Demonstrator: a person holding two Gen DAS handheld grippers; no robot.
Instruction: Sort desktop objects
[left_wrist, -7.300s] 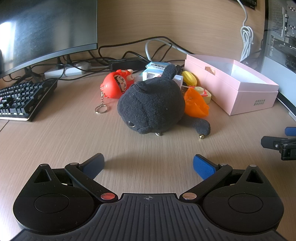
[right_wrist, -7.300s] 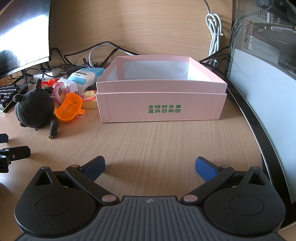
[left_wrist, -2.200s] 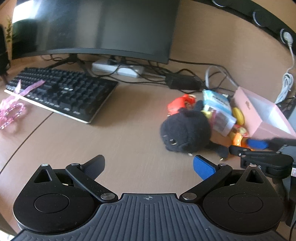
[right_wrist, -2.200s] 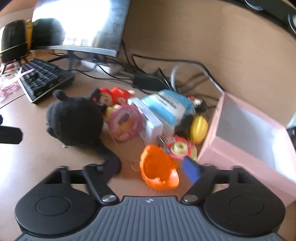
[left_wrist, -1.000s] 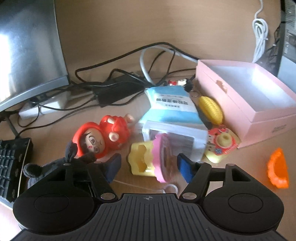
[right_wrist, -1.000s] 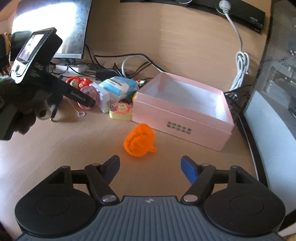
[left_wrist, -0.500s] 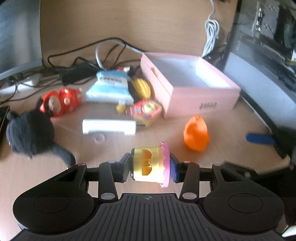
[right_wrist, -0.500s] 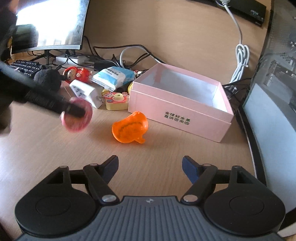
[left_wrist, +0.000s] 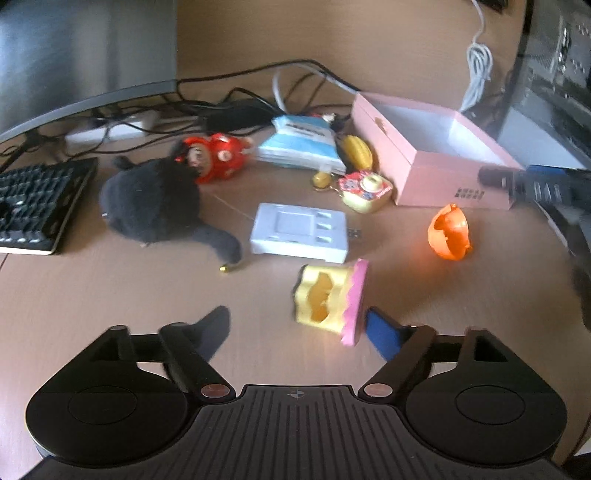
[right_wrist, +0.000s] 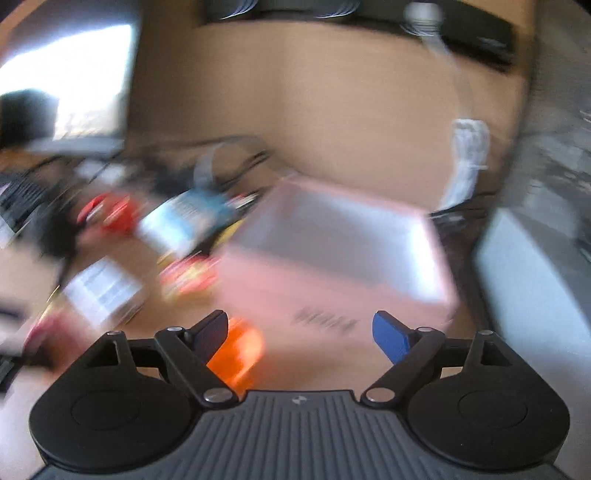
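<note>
The left gripper (left_wrist: 295, 328) has just been opening and now stands wide and released; the yellow-and-pink toy (left_wrist: 328, 301) lies between its fingers, hard against the blue right pad (left_wrist: 382, 338) and well clear of the dark left one, and whether the blue pad touches the frill cannot be told. The toy rests on its side on the wooden desk (left_wrist: 110, 295), its axis running left to right, the pink frilled disc toward the right and the yellow, open-sided body toward the left. It appears to be hard moulded plastic, light and likely to roll on its round rim. The pink cardboard box (left_wrist: 436, 162), open-topped and empty as far as can be seen, stands far and to the right, well apart from this toy; any carry to it runs rightward and away. The right gripper (right_wrist: 299, 334) is likewise open, its jaws having just been widening, with nothing between them. Its view is heavily blurred, but the orange plastic piece (right_wrist: 238, 352) shows just beside its left finger, and the box fills the view immediately beyond. The right hand is therefore judged the nearer to both the orange piece and the box. In the left wrist view the orange piece (left_wrist: 448, 232), a thin hollow shell, lies near the box's front wall. Remaining items cluster to the left of the box: a white flat rectangular device (left_wrist: 299, 232), a soft black plush toy (left_wrist: 151, 203), a glossy red doll (left_wrist: 214, 157), a blue-and-white packet (left_wrist: 301, 146), a yellow corn-shaped piece (left_wrist: 358, 155) and a small toy camera (left_wrist: 365, 192). Sorting is judged at an early stage.
</note>
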